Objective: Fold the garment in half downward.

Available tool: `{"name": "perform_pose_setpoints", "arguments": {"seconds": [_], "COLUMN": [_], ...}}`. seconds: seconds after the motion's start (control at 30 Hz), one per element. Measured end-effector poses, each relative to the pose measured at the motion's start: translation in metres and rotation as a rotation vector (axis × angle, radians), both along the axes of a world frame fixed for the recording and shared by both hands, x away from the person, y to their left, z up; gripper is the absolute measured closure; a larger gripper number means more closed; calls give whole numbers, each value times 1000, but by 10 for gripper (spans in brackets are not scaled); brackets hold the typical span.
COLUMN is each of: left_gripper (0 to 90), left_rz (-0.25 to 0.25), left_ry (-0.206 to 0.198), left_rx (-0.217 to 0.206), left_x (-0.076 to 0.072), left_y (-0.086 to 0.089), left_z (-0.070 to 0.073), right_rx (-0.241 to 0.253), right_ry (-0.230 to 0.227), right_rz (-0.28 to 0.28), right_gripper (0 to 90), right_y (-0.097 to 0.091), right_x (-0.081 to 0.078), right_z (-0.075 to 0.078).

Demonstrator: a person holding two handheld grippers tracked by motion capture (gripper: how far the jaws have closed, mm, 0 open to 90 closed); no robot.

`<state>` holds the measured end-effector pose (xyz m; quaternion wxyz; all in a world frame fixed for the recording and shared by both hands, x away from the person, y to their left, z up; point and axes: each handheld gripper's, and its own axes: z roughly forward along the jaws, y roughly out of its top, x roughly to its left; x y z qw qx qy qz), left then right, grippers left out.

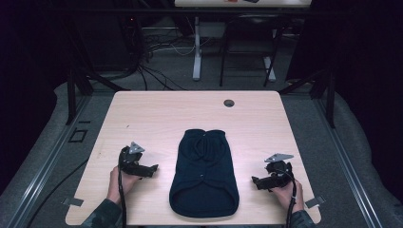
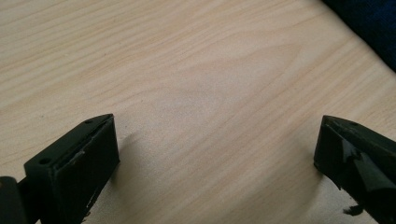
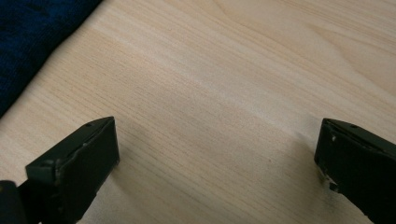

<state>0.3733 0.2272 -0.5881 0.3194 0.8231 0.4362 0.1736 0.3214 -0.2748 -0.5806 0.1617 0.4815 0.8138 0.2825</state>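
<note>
A dark navy garment (image 1: 204,173) lies flat on the middle of the pale wooden bench (image 1: 157,109), its wider hem toward the person and its narrower end pointing away; it looks like a small sleeveless top, though the dim light leaves that uncertain. The left claw (image 1: 151,170) rests on the bench just beside the garment's left edge, jaws spread wide with nothing between them. The right claw (image 1: 257,182) sits near the garment's right edge, likewise wide and empty. Each points inward at the cloth without touching it. A round cable hole (image 1: 229,103) sits near the far edge.
</note>
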Motion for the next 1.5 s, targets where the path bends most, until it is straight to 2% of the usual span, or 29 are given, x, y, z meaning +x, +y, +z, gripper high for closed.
{"name": "perform_pose_setpoints", "arguments": {"seconds": [0.4,0.47,0.5,0.53,0.57,0.73,0.9,1.07,1.27,1.5], "left_gripper": [1,0,1,1,1,2,2,8,13,15], "left_rz": [5,-11,-16,-16,-15,-32,-48,-72,-103,-128], "left_ry": [0,-2,-10,-10,-18,-5,-11,-33,-28,-20], "left_rx": [-8,-2,7,7,12,9,-14,-42,-57,-77], "left_x": [-1,-1,-1,-1,0,2,3,6,10,13], "left_y": [0,0,0,0,-1,-4,-10,-20,-33,-44], "left_z": [0,0,1,1,1,3,9,18,22,24], "right_rx": [-1,4,44,44,65,52,46,51,74,96], "right_ry": [-2,-3,-3,-3,5,5,8,-8,-28,-24], "right_rz": [-3,-5,1,1,7,19,38,59,88,123], "right_gripper": [0,4,6,6,5,11,16,19,18,17], "right_y": [1,1,0,0,0,4,8,16,27,40], "right_x": [1,1,2,2,3,3,4,8,13,19], "right_z": [0,0,2,2,3,5,9,16,21,27]}}
